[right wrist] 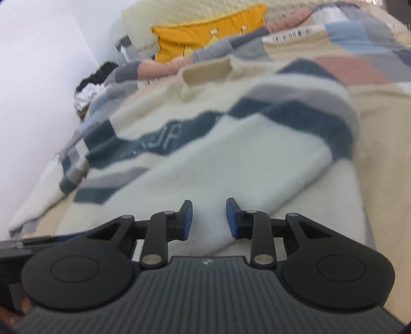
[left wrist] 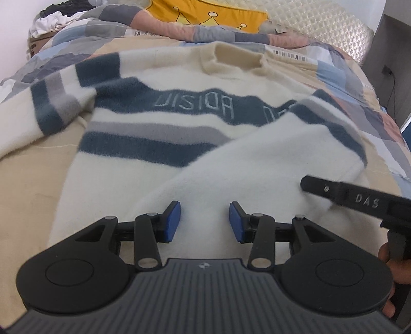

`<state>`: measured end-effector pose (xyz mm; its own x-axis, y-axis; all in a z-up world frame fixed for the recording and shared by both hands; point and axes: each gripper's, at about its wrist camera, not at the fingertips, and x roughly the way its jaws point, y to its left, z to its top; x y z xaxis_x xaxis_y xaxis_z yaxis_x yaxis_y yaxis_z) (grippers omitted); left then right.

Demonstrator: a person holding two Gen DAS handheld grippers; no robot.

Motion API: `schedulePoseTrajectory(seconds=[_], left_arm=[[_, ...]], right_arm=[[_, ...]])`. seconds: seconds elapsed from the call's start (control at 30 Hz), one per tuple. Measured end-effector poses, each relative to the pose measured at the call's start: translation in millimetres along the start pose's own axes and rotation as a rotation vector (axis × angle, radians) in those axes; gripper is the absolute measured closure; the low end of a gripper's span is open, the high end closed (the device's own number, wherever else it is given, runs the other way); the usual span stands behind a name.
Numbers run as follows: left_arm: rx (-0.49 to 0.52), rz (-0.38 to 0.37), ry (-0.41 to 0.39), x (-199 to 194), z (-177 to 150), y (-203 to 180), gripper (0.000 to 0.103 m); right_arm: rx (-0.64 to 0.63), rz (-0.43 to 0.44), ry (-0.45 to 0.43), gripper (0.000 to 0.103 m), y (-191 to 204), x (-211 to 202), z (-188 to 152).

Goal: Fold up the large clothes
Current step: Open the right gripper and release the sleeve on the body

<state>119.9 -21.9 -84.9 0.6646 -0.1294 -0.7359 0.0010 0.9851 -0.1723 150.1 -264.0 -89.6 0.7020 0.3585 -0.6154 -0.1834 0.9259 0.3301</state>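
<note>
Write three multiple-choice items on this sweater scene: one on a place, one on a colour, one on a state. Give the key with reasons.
1. Where does the right sleeve lie?
A. folded across the sweater's front
B. hanging off the bed
C. under the cushion

2. What colour is the cushion by the headboard?
A. green
B. yellow
C. red

3. How does the left hand-held gripper stand?
A. shut on the collar
B. shut on a sleeve
C. open, holding nothing

Key: 1 A, the sleeve covers part of the lettered stripe. 2 B, it is yellow with drawn crowns. 3 C, the blue pads stand apart with only cloth beyond them.
</note>
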Motion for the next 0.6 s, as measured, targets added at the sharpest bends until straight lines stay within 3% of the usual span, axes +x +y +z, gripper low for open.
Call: schedulePoseTrajectory(seconds=[0.1, 0.27, 0.4, 0.6], left_arm=[[-0.002, 0.012, 0.0, -1, 1, 1, 0.055], [-0.14, 0.017, -0.011, -11, 12, 27, 0.055], [-0.212, 0.074, -0.028, -20, 50, 55, 0.053], [-0.359, 0.137, -0.04, -36, 102, 132, 0.052]], right_arm=[[-0.002, -0.001, 0.006, 0.071, 2, -2, 1], [-0.005, 0.002, 0.01, 0.071, 2, -4, 1], [-0.01, 0.0, 0.01, 0.071, 2, -6, 1], [0.0, 0.005, 0.012, 0.071, 5, -7, -1]])
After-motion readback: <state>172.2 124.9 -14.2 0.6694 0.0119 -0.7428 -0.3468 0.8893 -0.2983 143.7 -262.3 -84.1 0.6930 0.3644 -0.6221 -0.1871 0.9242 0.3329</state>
